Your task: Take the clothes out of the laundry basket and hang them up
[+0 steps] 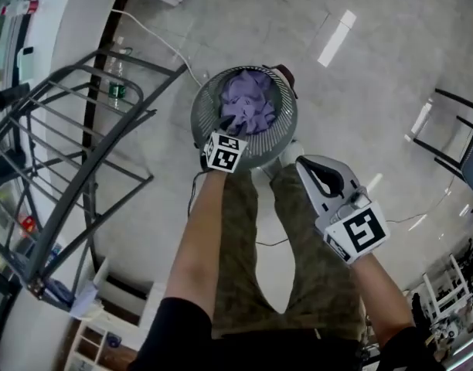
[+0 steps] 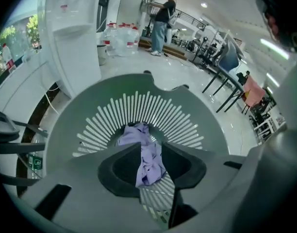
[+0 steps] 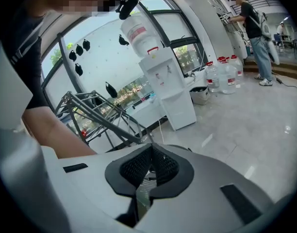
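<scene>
A round grey laundry basket [image 1: 199,118] stands on the floor in front of my feet, with crumpled purple clothes [image 1: 248,103] inside. My left gripper [image 1: 233,130] reaches down over the basket's near rim. In the left gripper view its jaws [image 2: 149,152] stand apart, a strip of the purple cloth [image 2: 149,161] lies in the gap between them, and the slatted basket wall [image 2: 90,110] shows behind. The pads do not visibly press on the cloth. My right gripper [image 1: 307,166] hovers to the basket's right, shut and empty [image 3: 149,155].
A dark metal drying rack [image 1: 74,153] stands to the left, also seen from the right gripper [image 3: 102,113]. A green-labelled bottle [image 1: 117,83] and a white cable [image 1: 159,41] lie near it. A chair [image 1: 453,134] stands at the right. A person [image 2: 163,21] stands far off.
</scene>
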`<state>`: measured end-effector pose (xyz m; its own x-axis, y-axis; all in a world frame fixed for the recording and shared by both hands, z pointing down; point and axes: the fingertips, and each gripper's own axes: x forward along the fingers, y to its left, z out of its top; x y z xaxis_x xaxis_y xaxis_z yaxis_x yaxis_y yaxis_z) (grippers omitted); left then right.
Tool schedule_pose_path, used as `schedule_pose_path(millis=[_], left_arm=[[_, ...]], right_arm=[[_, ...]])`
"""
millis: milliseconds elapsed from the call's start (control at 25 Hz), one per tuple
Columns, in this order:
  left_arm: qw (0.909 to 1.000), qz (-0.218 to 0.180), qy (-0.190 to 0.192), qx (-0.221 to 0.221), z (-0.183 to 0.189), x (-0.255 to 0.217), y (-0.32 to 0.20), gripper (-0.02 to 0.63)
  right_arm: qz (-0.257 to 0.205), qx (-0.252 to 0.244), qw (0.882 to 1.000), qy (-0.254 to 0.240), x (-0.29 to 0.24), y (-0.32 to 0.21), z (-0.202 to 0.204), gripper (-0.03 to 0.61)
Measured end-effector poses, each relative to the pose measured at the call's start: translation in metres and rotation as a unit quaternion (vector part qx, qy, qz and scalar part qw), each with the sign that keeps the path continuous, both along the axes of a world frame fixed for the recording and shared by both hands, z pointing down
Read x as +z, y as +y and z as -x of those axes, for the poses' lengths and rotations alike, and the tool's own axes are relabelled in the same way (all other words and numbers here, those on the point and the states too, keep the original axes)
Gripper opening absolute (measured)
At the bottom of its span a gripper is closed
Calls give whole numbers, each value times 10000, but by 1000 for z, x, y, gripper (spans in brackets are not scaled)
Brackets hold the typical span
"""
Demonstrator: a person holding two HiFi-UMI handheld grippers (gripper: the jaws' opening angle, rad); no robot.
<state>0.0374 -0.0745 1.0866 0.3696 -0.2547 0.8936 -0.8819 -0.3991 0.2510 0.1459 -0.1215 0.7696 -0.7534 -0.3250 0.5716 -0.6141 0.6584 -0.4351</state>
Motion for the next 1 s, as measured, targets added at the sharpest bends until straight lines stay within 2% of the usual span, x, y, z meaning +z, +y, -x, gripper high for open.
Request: schedule_pose_path(millis=[80,240,440,640,680,720,760,840,1000], left_arm=[[9998,46,-79,167,-2,34,-1,128],[9950,187,-440,874,-5,93,8,135],[9909,290,-551,1194,-12,145,9,156],[9734,832,-995,1886,-12,182,22,160],[9717,869,-1049,1931,-10,185,22,118],[9722,872,-1055,1900,-8,185,20,43],[9743,866,-1005,1820,-8,181,18,20],[9778,931,-794,1700,-10,165,20,15],[9779,963,-558,1767,-7,106,34,14]], right_arm=[[5,127,9999,-35,16,-5,-6,0],[-6,389,9992,-135,41,-12,-16,0],[-157,568,9982,-112,61,-22,-30,0],[-251,665,9975,-30,69,-26,-40,0],[-261,691,9973,-19,71,-27,-42,0],[-256,728,9970,-6,74,-27,-45,0],[-228,775,9967,6,76,-27,-47,0],[-121,886,9960,11,75,-22,-52,0],[43,1013,9948,-65,46,-14,-49,0]])
